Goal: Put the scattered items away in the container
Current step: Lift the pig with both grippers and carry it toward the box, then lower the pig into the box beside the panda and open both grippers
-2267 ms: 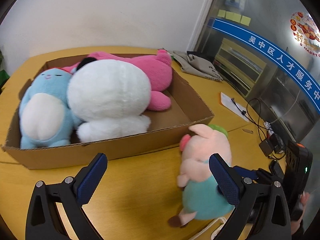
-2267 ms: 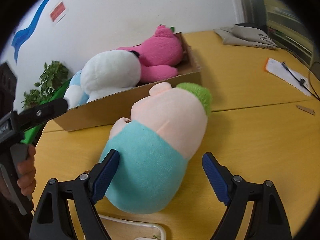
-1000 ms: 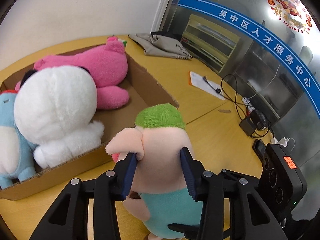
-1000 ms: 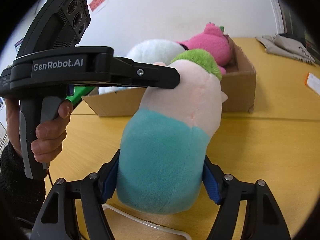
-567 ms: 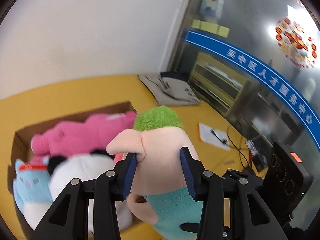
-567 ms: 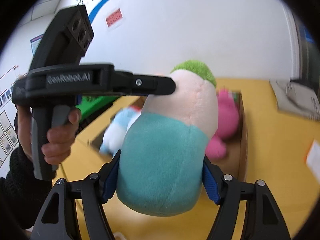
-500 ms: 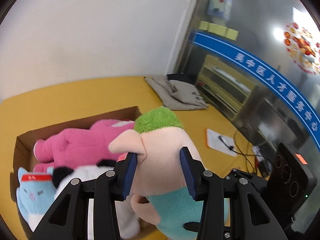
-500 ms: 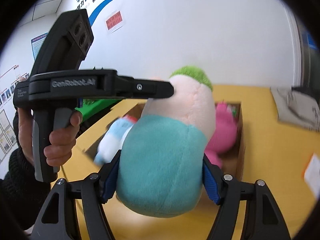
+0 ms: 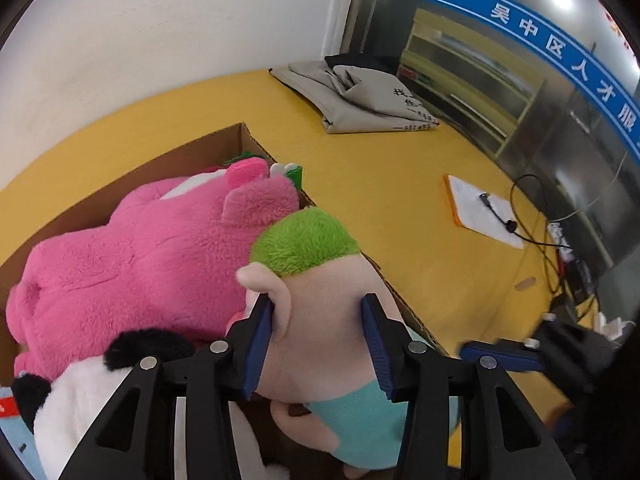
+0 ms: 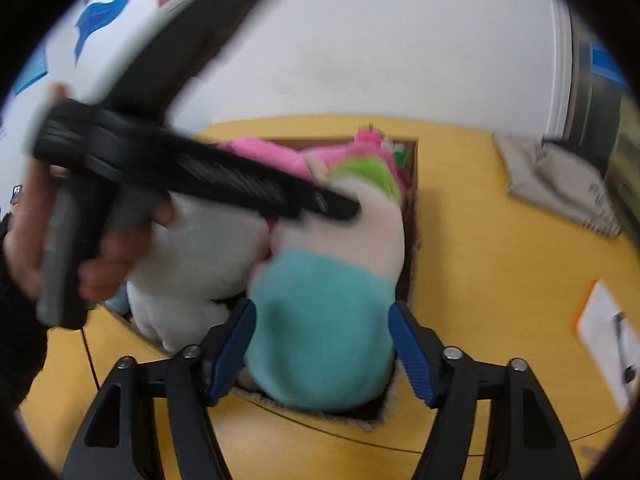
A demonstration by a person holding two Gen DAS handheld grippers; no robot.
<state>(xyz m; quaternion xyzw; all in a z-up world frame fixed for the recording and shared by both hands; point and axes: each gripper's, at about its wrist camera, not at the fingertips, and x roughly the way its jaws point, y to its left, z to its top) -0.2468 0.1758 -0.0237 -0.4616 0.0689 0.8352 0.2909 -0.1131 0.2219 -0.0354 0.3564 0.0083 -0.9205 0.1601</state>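
A plush pig (image 9: 320, 312) with green hair, a peach head and a teal body (image 10: 320, 320) hangs over the right end of the cardboard box (image 9: 192, 148). My left gripper (image 9: 318, 344) is shut on its head. My right gripper (image 10: 322, 344) stands around its teal body, the pads just apart from the plush. In the box lie a pink plush (image 9: 140, 264), a white panda plush (image 9: 80, 400) and a blue plush at the left edge, mostly hidden.
The box stands on a yellow table (image 9: 400, 200). A folded grey cloth (image 9: 360, 96) lies at the back. A clipboard with paper (image 9: 484, 210) and black cables (image 9: 552, 248) lie to the right. The right wrist view is blurred by motion.
Both grippers have carried the pig down from mid-air into the right end of the box. My right gripper's pads have come off the teal body.
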